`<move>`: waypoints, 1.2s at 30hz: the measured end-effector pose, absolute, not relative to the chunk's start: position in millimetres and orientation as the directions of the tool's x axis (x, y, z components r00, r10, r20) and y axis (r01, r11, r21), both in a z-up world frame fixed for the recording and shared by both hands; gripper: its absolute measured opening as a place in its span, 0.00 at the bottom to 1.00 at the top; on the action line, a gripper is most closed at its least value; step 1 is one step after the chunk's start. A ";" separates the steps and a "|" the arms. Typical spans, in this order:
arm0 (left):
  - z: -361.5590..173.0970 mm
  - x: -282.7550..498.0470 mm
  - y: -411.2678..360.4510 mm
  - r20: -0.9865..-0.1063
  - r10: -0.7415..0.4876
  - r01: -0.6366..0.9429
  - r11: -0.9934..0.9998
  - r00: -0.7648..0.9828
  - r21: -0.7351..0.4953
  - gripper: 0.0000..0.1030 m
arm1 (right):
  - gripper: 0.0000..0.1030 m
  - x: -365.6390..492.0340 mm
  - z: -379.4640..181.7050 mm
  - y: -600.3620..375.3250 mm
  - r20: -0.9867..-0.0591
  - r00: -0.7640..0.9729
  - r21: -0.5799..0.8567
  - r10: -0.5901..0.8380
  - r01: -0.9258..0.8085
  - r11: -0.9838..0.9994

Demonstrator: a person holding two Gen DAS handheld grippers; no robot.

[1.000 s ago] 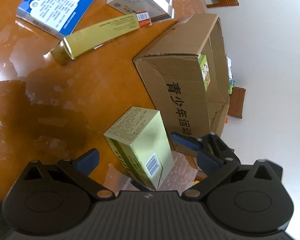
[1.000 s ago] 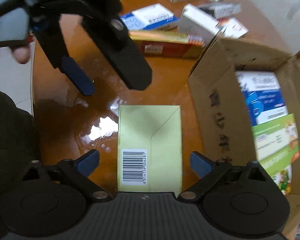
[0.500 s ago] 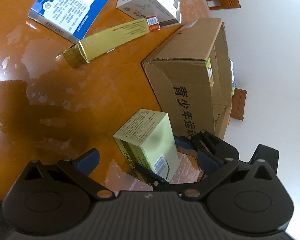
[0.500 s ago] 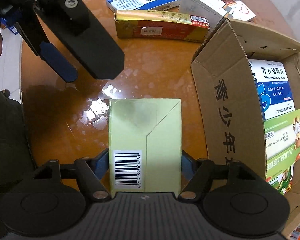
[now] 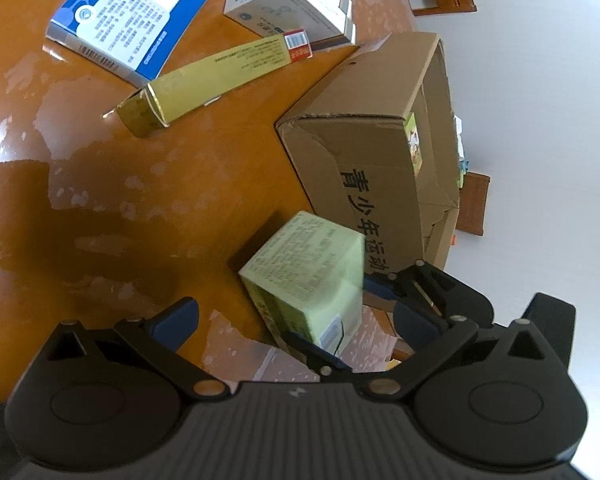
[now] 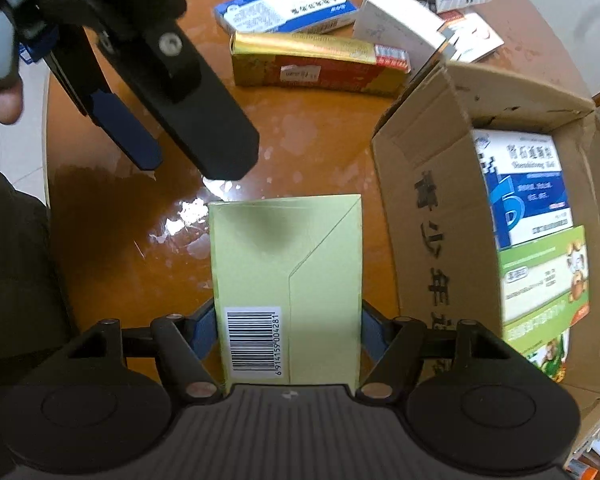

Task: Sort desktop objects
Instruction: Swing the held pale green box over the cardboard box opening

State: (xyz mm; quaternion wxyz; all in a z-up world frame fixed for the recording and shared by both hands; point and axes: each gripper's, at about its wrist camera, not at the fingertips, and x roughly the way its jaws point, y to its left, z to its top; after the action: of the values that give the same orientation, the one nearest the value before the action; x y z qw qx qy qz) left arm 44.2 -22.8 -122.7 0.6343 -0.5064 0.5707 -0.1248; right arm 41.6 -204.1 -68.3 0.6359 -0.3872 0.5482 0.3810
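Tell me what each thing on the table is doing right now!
Pale green box: upright on the table, clamped between the right gripper's pads.
Right gripper: shut on the pale green box; it has just been closing.
Left gripper: open, holding nothing.
Cardboard carton: open on top, boxes packed inside.
Gold and red box: lying flat.
Blue and white box: lying flat.

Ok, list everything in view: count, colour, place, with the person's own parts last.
Table: one, glossy brown wood, under everything.
Cardboard carton: one, brown, open, on the right.
Boxes in carton: at least two, blue-white and green.
Light green box: one, beside the carton.
Gold-red box: one, long, lying behind.
Blue-white box: one, far side.
White boxes: several, far side.
Right gripper: black, blue pads; jaws have just been closing, now on the light green box.
Left gripper: black, open, empty.
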 end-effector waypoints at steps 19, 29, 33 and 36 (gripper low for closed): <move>-117.5 40.6 -8.7 -0.631 -0.695 -0.422 0.486 0.345 -0.766 1.00 | 0.73 68.8 -88.3 -194.6 -0.993 0.074 -0.021 0.092 -0.878 0.477; -122.2 41.1 -12.1 -0.629 -0.700 -0.428 0.481 0.337 -0.765 1.00 | 0.88 66.8 -89.3 -200.5 -0.994 0.080 -0.037 0.068 -0.877 0.479; -121.8 42.1 -13.2 -0.629 -0.702 -0.426 0.483 0.334 -0.765 1.00 | 0.73 70.2 -93.2 -200.9 -0.996 0.059 -0.018 0.067 -0.871 0.491; -121.1 42.5 -13.4 -0.630 -0.701 -0.424 0.485 0.334 -0.764 1.00 | 0.72 71.8 -92.8 -200.2 -0.996 0.058 -0.018 0.067 -0.873 0.488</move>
State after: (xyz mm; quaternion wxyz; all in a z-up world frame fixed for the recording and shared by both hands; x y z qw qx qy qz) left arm 42.5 -13.4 -121.1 0.6488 -0.4960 0.5672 -0.1065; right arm 71.8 -200.2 -92.8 0.6389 -0.3475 0.5795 0.3678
